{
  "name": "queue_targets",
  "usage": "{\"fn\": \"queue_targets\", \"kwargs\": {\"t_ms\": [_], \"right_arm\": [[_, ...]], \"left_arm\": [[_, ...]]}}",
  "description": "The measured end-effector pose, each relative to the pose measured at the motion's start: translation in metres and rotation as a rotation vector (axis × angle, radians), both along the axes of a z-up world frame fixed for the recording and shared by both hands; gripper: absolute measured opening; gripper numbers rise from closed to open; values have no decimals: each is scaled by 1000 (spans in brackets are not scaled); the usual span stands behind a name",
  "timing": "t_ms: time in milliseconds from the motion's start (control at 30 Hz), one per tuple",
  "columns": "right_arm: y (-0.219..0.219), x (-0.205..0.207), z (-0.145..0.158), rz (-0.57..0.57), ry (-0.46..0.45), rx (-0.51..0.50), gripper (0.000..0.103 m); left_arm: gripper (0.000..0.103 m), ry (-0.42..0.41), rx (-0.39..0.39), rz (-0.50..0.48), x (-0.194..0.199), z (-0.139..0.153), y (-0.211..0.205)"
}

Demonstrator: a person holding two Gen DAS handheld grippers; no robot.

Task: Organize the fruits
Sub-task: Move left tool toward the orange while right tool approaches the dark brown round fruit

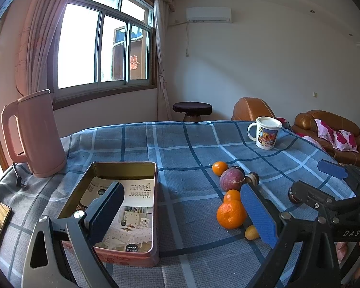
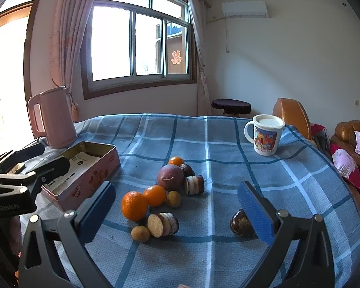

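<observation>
My right hand-held gripper [image 2: 176,212] is spread wide and holds nothing. The big round orange mandarin [image 2: 134,206] sits on the blue checked desk [image 2: 228,148], just ahead, slightly left.

My left hand-held gripper [image 1: 180,216] is spread too, over the pink metal tin [image 1: 153,206].

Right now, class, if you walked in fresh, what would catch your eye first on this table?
The bright cluster of fruit mid-table: a large orange nearest, a purple passion fruit behind it. To the left lies an open pink tin holding only a printed leaflet, with a pink kettle behind. Both grippers, left and right, are open.
</observation>
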State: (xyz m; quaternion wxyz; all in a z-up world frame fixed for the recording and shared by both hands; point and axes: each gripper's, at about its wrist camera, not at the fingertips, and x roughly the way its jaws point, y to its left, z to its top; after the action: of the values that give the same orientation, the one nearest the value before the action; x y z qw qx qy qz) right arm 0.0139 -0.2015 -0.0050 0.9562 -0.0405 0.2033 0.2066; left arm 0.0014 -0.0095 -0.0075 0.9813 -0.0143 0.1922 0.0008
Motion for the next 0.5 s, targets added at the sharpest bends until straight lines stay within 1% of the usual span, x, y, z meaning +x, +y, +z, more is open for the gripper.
{"fn": "queue_targets", "kwargs": {"t_ms": [500], "right_arm": [[-2,0,-7,-2,10,9,103]], "left_arm": [[99,11,4,-5,-1,-3,-2]]}}
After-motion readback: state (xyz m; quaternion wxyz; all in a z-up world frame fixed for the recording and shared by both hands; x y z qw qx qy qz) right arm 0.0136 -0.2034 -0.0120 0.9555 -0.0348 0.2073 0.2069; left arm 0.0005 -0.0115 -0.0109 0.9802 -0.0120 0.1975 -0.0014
